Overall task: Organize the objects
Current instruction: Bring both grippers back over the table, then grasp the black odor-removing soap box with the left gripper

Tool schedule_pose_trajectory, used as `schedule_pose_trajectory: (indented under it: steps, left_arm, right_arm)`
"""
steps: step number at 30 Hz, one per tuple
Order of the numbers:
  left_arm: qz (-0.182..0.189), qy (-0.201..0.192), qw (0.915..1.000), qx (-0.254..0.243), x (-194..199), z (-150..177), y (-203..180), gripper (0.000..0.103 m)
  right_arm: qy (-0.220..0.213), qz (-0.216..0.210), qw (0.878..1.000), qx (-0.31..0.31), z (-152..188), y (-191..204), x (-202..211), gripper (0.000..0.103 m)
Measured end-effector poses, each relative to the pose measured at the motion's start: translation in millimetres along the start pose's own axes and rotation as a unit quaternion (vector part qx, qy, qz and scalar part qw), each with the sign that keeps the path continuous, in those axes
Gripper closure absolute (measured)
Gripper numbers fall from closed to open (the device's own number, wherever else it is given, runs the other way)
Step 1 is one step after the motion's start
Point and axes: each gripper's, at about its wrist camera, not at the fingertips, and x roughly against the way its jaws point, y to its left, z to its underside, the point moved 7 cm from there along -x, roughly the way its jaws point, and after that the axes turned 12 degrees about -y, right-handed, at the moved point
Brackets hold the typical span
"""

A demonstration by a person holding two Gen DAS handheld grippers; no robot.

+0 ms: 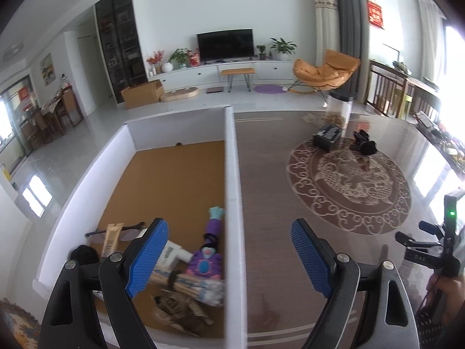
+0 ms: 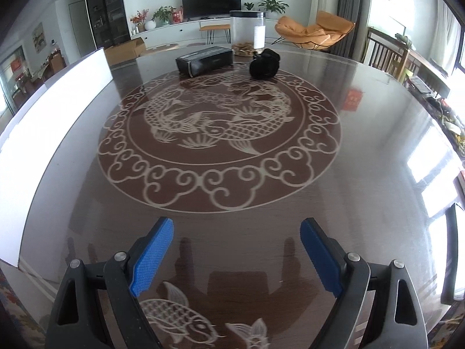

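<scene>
1. Nearest the lens in the left wrist view, the left gripper (image 1: 229,257) is seen with jaws spread wide and nothing between them, straddling the white wall of the box (image 1: 231,192).
2. Nearest the lens in the right wrist view, the right gripper (image 2: 237,257) is likewise seen released and unladen, poised over the glossy desk (image 2: 363,174).
3. Items already lying in the box are noted at lower left of the left wrist view: a purple toy (image 1: 207,257), a bundle of sticks (image 1: 189,285) and a tan tube (image 1: 110,240).
4. Objects yet to be sorted are found at upper centre of the right wrist view: a black carton (image 2: 205,59), a black soft item (image 2: 265,64) just beside it, and a clear jar (image 2: 247,33) behind both.
5. The carton is judged light and rigid; a grip across its narrow sides is advised.
6. The soft item is judged light and compressible, to be pinched at its bulk.
7. The jar is judged smooth, possibly slippery, and probably too wide for one grip.
</scene>
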Motion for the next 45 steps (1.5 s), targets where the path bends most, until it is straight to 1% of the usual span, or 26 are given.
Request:
schedule_pose_trajectory:
  steps: [4, 6, 8, 9, 10, 11, 13, 14, 15, 17, 18, 20, 23, 25, 27, 30, 32, 34, 36, 39, 40, 41, 42, 43, 45]
  left_arm:
    - [0.018, 0.004, 0.9997, -0.019, -0.6, -2.4, -27.1, 0.017]
    - [0.031, 0.012, 0.9991, -0.026, -4.5, -1.6, -43.0, 0.017]
    - [0.052, 0.03, 0.9979, -0.024, -13.9, -0.5, -60.0, 0.017]
    - [0.072, 0.044, 0.9963, -0.018, -22.6, -0.4, -72.5, 0.017]
    - [0.09, 0.055, 0.9944, -0.011, -31.6, -1.6, -83.7, 0.017]
    - [0.102, 0.064, 0.9927, -0.007, -41.0, -3.0, -93.7, 0.017]
    - [0.125, 0.084, 0.9885, -0.007, -73.8, -12.4, -119.1, 0.017]
    - [0.126, 0.088, 0.988, -0.011, -86.6, -16.9, -126.4, 0.017]
    - [0.127, 0.094, 0.9872, -0.02, -109.7, -24.9, -138.6, 0.017]
    - [0.134, 0.104, 0.9849, -0.038, -149.0, -39.9, -158.5, 0.017]
    - [0.143, 0.104, 0.9831, -0.049, -171.7, -49.5, -169.9, 0.017]
    - [0.179, 0.112, 0.9756, -0.062, -215.6, -63.8, -194.3, 0.017]
    - [0.209, 0.14, 0.9641, -0.086, -263.0, -74.7, -217.3, 0.017]
    - [0.201, 0.143, 0.9623, -0.114, -290.3, -83.9, -229.9, 0.017]
    - [0.204, 0.141, 0.9583, -0.142, -311.3, -92.5, -246.4, 0.017]
    - [0.215, 0.144, 0.9511, -0.169, -336.3, -95.9, -270.0, 0.017]
    - [0.215, 0.151, 0.9489, -0.176, -353.4, -95.4, -280.4, 0.017]
    - [0.205, 0.16, 0.9501, -0.172, -374.1, -92.9, -287.9, 0.017]
    - [0.197, 0.168, 0.9528, -0.159, -392.4, -90.7, -293.1, 0.017]
    - [0.199, 0.182, 0.9543, -0.129, -407.0, -82.7, -296.7, 0.016]
    - [0.202, 0.178, 0.956, -0.117, -407.5, -81.9, -296.1, 0.017]
    - [0.203, 0.17, 0.9578, -0.112, -406.0, -82.2, -295.1, 0.024]
    - [0.205, 0.156, 0.9602, -0.108, -401.1, -82.4, -292.6, 0.041]
    - [0.2, 0.146, 0.9623, -0.111, -397.3, -81.9, -290.9, 0.045]
    - [0.189, 0.137, 0.9665, -0.108, -387.0, -76.3, -282.0, 0.045]
  right_arm:
    - [-0.001, 0.013, 1.0, 0.008, 1.1, -10.9, -1.9, 0.014]
    - [0.001, 0.018, 1.0, 0.01, 0.9, -16.7, -7.1, 0.014]
    - [0.007, 0.023, 1.0, 0.012, 1.0, -22.5, -15.4, 0.014]
    - [0.011, 0.025, 1.0, 0.013, 1.1, -25.6, -19.9, 0.014]
    - [0.01, 0.022, 1.0, 0.01, 0.4, -28.0, -22.8, 0.011]
    - [0.009, 0.02, 1.0, 0.006, -0.7, -30.8, -25.6, 0.011]
    - [0.01, 0.017, 1.0, -0.004, -0.4, -34.7, -30.0, 0.004]
    - [0.01, 0.016, 1.0, -0.011, 0.5, -37.2, -31.5, 0.002]
    - [0.007, 0.015, 1.0, -0.017, 0.5, -39.1, -31.8, 0.0]
    - [0.008, 0.017, 1.0, -0.015, -0.3, -38.4, -31.5, 0.0]
    - [0.007, 0.016, 1.0, -0.016, -0.2, -37.8, -31.0, 0.0]
    - [0.006, 0.016, 1.0, -0.015, 0.5, -36.2, -29.7, 0.0]
    - [0.005, 0.014, 1.0, -0.015, 1.5, -36.3, -28.2, 0.0]
    - [0.004, 0.013, 1.0, -0.015, 1.7, -37.7, -27.6, 0.0]
    - [0.003, 0.009, 1.0, -0.016, 1.4, -37.2, -27.0, 0.0]
    - [0.005, 0.005, 1.0, -0.007, 1.3, -34.4, -27.6, 0.0]
    - [0.005, -0.001, 1.0, -0.002, 0.5, -32.0, -28.3, 0.0]
    - [0.005, -0.002, 1.0, -0.001, 0.3, -31.6, -28.7, 0.0]
    - [0.005, -0.002, 1.0, -0.001, 0.3, -31.5, -28.4, 0.0]
    - [0.005, -0.003, 1.0, -0.001, 0.3, -31.3, -28.3, 0.0]
    - [0.005, -0.003, 1.0, -0.001, 0.3, -31.3, -28.3, 0.0]
    - [0.005, -0.002, 1.0, -0.001, 0.2, -31.2, -28.2, 0.0]
    - [0.005, -0.002, 1.0, -0.001, 0.2, -31.2, -28.1, 0.0]
    - [0.005, -0.002, 1.0, -0.001, 0.2, -31.3, -28.2, 0.0]
    - [0.005, -0.002, 1.0, -0.001, 0.2, -31.2, -28.1, 0.0]
